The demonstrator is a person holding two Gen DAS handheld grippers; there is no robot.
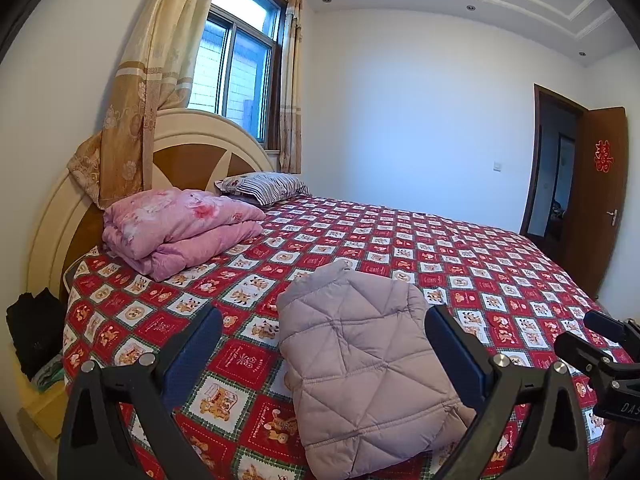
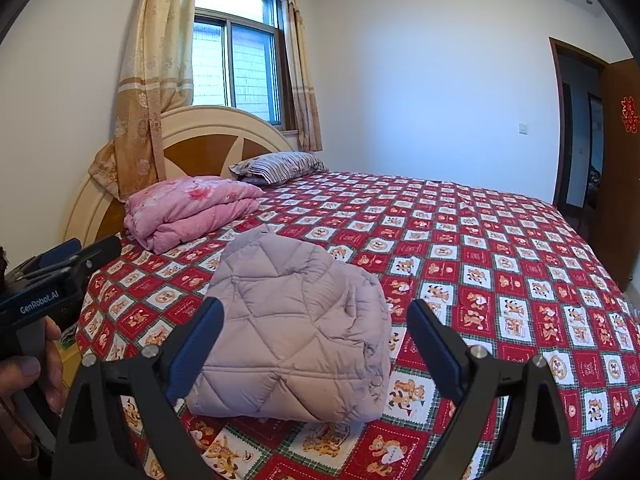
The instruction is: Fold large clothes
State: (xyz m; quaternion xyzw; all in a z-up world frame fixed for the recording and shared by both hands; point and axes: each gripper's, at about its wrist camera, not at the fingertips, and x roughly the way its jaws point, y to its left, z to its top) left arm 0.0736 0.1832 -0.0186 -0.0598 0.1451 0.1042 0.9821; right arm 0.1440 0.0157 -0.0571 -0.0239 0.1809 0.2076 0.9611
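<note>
A lilac quilted jacket lies folded into a compact bundle on the red patterned bedspread near the bed's front edge. My left gripper hovers above and in front of it, open, its blue pads wide apart with nothing between them. In the right wrist view the same jacket shows between and beyond my right gripper, also open and clear of the fabric. The right gripper's tip pokes in at the left view's right edge. The left gripper's body, held by a hand, appears at the right view's left edge.
A folded pink quilt and a striped pillow lie by the headboard. Dark clothes sit on a bedside stand at the left. A brown door stands ajar at the right, beyond the bed's far side.
</note>
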